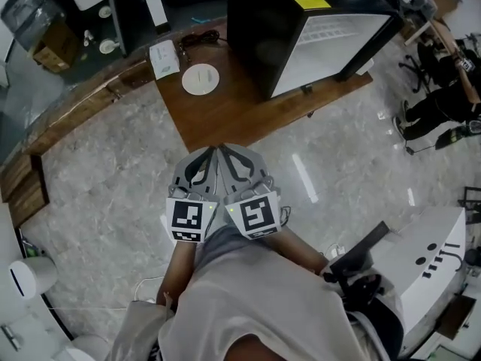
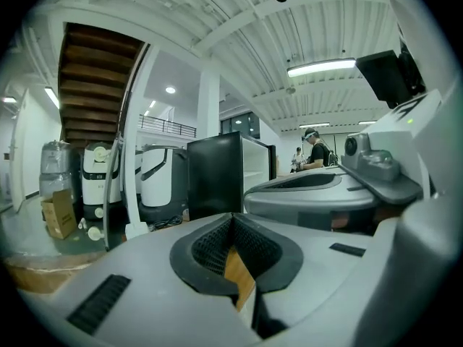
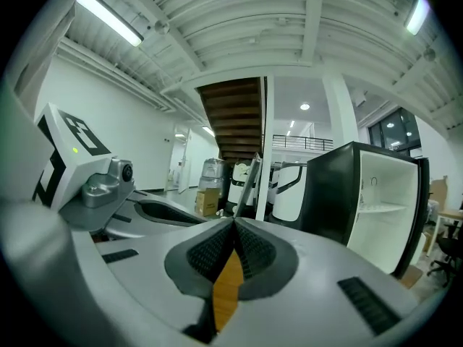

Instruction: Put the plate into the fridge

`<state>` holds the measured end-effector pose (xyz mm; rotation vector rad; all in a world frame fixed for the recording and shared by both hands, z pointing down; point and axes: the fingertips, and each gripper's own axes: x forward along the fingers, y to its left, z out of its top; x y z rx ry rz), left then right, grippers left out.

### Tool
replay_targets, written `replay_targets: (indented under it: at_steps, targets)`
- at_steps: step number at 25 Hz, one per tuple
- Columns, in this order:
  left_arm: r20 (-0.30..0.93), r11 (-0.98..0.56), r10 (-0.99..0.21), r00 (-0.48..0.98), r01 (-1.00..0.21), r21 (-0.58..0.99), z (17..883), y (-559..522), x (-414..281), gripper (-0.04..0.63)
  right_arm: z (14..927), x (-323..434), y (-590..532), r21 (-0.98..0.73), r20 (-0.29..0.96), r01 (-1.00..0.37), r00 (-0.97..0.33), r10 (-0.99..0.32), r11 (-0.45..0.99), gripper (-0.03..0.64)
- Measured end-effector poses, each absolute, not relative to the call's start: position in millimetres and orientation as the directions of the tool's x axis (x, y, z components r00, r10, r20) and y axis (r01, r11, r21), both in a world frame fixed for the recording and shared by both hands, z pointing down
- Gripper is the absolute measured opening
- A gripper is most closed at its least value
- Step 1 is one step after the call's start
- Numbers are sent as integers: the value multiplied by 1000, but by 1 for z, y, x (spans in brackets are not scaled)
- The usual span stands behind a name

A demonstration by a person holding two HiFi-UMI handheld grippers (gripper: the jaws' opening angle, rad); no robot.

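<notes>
A round white plate lies on the brown wooden tabletop, just left of a black mini fridge. The fridge door stands open and the white inside shows, also in the right gripper view. My left gripper and right gripper hang side by side over the marble floor, a good way short of the table. Both are shut with nothing between the jaws. In the left gripper view the shut jaws point toward the fridge. The plate is hidden in both gripper views.
A small white box and a black cable lie near the plate. A cardboard box sits at the far left. An office chair and a white machine stand at the right. A person stands in the distance.
</notes>
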<state>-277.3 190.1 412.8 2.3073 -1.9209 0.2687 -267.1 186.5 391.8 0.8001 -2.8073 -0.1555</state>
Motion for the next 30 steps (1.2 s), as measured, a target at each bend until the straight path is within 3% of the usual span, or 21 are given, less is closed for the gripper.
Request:
replay_targets:
  at_steps: [12, 15, 21, 30]
  targets:
    - [253, -169, -948, 191, -980, 105, 444, 7, -327, 18, 423, -318, 3, 120, 257, -558, -781, -569, 821, 15]
    - [255, -120, -951, 172, -971, 207, 468, -31, -370, 19, 440, -355, -44, 86, 293, -574, -767, -571, 814, 17]
    - [386, 3, -913, 134, -942, 335, 540, -92, -485, 20, 468, -436, -149, 175, 364, -614, -686, -630, 769, 17]
    - [540, -62, -823, 173, -974, 218, 614, -158, -626, 20, 580, -536, -242, 160, 602, -675, -512, -613, 721, 17]
